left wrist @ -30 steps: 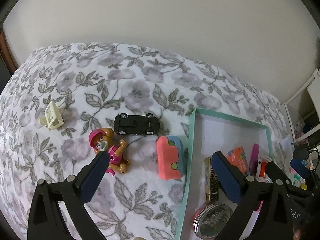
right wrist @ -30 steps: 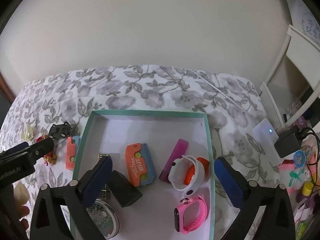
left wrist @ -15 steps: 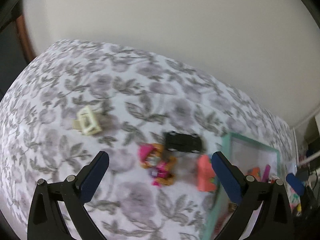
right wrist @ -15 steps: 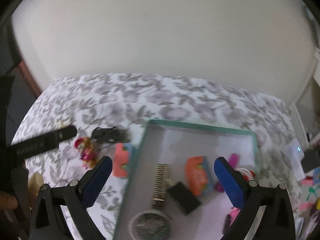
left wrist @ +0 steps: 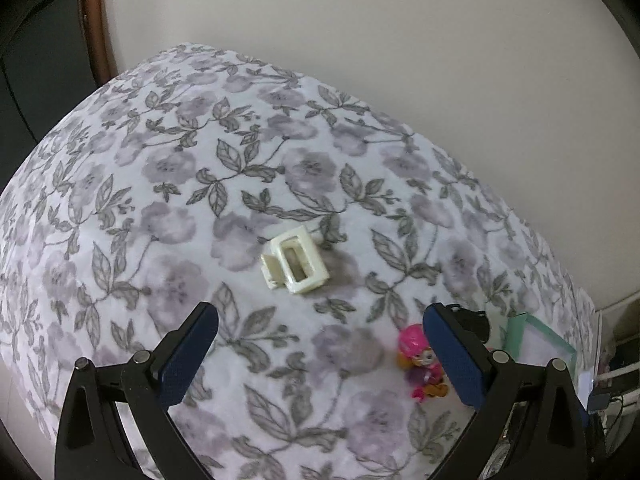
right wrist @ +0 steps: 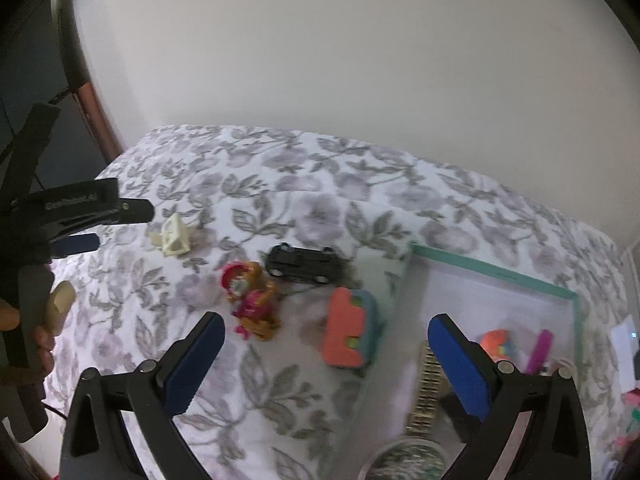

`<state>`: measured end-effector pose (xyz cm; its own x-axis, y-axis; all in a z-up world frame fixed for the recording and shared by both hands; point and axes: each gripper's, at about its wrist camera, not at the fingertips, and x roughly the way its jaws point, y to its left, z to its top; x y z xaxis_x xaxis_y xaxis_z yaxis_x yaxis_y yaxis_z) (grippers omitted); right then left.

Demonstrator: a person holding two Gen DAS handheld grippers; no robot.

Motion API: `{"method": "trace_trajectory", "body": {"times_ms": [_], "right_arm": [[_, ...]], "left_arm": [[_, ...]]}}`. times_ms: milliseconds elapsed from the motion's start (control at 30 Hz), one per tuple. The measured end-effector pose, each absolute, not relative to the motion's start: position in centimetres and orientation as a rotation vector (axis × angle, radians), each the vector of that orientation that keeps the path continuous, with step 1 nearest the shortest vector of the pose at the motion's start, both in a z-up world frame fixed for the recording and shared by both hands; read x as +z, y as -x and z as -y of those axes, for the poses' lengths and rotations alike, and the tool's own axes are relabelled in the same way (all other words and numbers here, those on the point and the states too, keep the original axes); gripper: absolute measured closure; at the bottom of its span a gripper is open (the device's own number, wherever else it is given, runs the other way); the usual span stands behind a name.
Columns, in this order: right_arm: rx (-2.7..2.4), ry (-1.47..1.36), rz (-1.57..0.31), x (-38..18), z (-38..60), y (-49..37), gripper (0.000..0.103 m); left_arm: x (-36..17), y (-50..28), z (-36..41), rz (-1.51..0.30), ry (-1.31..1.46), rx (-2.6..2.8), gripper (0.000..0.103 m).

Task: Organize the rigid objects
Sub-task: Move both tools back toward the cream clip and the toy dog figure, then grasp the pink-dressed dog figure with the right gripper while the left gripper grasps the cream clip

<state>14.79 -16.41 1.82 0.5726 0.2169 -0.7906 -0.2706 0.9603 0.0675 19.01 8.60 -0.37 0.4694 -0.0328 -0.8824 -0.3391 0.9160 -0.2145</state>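
Observation:
A cream hair clip [left wrist: 295, 265] lies on the floral cloth just ahead of my open left gripper [left wrist: 320, 354], which holds nothing. The clip [right wrist: 175, 236] also shows in the right wrist view, beside the left gripper [right wrist: 108, 224]. A pink and orange pup figure [right wrist: 251, 303], a black toy car [right wrist: 304, 264] and an orange and blue block [right wrist: 350, 334] lie on the cloth left of the teal-rimmed tray [right wrist: 496, 270]. My right gripper [right wrist: 326, 358] hangs open and empty above the block. The figure [left wrist: 420, 362] sits by the left gripper's right finger.
Inside the tray lie a gold watch band [right wrist: 428, 388], a round tin [right wrist: 408, 460], an orange toy [right wrist: 496, 344] and a purple piece [right wrist: 540, 350]. A hand [right wrist: 48, 320] holds the left gripper. A pale wall [left wrist: 360, 40] backs the bed. A brown post [left wrist: 94, 20] stands at far left.
Both grippers swung left. The left one now faces the cream hair clip instead of the car and figure. The right one moved from over the tray to over the loose toys.

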Motion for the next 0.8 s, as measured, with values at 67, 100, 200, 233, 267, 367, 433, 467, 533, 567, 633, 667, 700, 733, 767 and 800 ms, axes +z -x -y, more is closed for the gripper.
{"method": "trace_trajectory", "body": {"times_ms": [67, 100, 200, 233, 267, 367, 433, 467, 533, 567, 633, 667, 700, 733, 767, 800], "right_arm": [[0.31, 0.05, -0.928, 1.4, 15.5, -15.1, 0.0], [0.319, 0.048, -0.934, 1.2, 15.1, -15.2, 0.001], [0.333, 0.061, -0.947, 0.3, 13.6, -15.7, 0.006], [0.339, 0.067, -0.955, -0.1, 13.1, -16.0, 0.007], [0.341, 0.07, -0.961, -0.4, 12.7, -16.1, 0.008], [0.349, 0.086, -0.979, -1.5, 11.4, -16.7, 0.01], [0.352, 0.099, -0.994, -2.3, 10.7, -17.1, 0.013], [0.354, 0.102, -1.003, -2.8, 10.3, -17.3, 0.013], [0.355, 0.111, -1.015, -3.6, 9.7, -17.6, 0.013], [0.354, 0.117, -1.021, -4.0, 9.5, -17.8, 0.013], [0.349, 0.129, -1.033, -4.7, 9.0, -18.1, 0.013], [0.348, 0.134, -1.037, -5.0, 8.8, -18.3, 0.013], [0.347, 0.138, -1.039, -5.2, 8.6, -18.4, 0.013], [0.345, 0.142, -1.041, -5.5, 8.4, -18.6, 0.013], [0.343, 0.145, -1.042, -5.6, 8.4, -18.8, 0.014], [0.341, 0.149, -1.042, -5.8, 8.2, -18.9, 0.014]], "left_arm": [[-0.9, -19.4, -9.3, -1.094, 0.403, 0.178, 0.001], [-1.4, -19.7, -9.7, -1.105, 0.418, 0.163, 0.001], [-2.3, -20.4, -10.3, -1.123, 0.42, 0.129, 0.001], [-2.6, -20.8, -10.5, -1.13, 0.411, 0.125, 0.001], [-2.8, -21.0, -10.5, -1.134, 0.407, 0.121, 0.001], [-3.8, -21.9, -10.9, -1.148, 0.402, 0.103, 0.001], [-4.5, -22.5, -11.0, -1.164, 0.396, 0.096, 0.001], [-4.9, -22.8, -11.0, -1.169, 0.396, 0.091, 0.001], [-5.6, -23.4, -11.1, -1.177, 0.401, 0.077, 0.001], [-5.8, -23.5, -11.1, -1.18, 0.402, 0.074, 0.001], [-6.5, -24.0, -11.1, -1.189, 0.397, 0.071, 0.002], [-6.9, -24.2, -11.1, -1.194, 0.394, 0.07, 0.002], [-7.1, -24.4, -11.1, -1.196, 0.392, 0.069, 0.003], [-7.4, -24.5, -11.0, -1.2, 0.388, 0.068, 0.003], [-7.6, -24.7, -11.0, -1.201, 0.384, 0.067, 0.005], [-7.8, -24.8, -10.9, -1.204, 0.377, 0.065, 0.007]]}}
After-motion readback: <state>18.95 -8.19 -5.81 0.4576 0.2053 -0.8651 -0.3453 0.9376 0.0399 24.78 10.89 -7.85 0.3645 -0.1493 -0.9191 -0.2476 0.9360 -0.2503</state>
